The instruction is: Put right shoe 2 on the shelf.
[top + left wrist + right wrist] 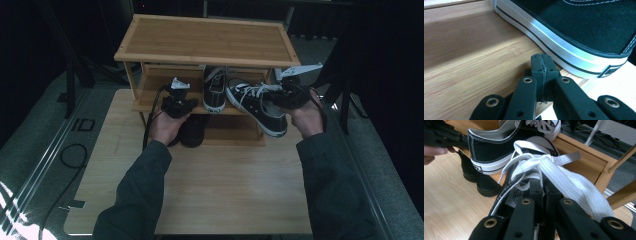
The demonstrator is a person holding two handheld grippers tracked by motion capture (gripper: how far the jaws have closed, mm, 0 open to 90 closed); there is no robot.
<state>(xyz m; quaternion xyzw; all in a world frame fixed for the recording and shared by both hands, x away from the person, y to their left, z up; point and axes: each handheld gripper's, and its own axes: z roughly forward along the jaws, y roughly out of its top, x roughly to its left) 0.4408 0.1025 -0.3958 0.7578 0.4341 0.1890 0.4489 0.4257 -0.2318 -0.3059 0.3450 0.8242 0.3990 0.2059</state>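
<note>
**Black jaws, grey sleeves**

The person wears dark grey long sleeves [135,195] that end at the wrist; the cuffs are plain, without markings. Each hand carries a black two-jaw tool. The left gripper [177,104] bears a small pale grey three-cornered plate on top, and a black cable trails from it towards the sleeve. The right gripper [289,95] carries a larger pale plate of the same kind — long and pointed. Seen close in the left gripper view, the jaws [541,65] are matt black, blocky links joined by brass-ringed rivets, with small round holes below them. The right gripper view shows the same build — black links, brass eyelets.
</note>
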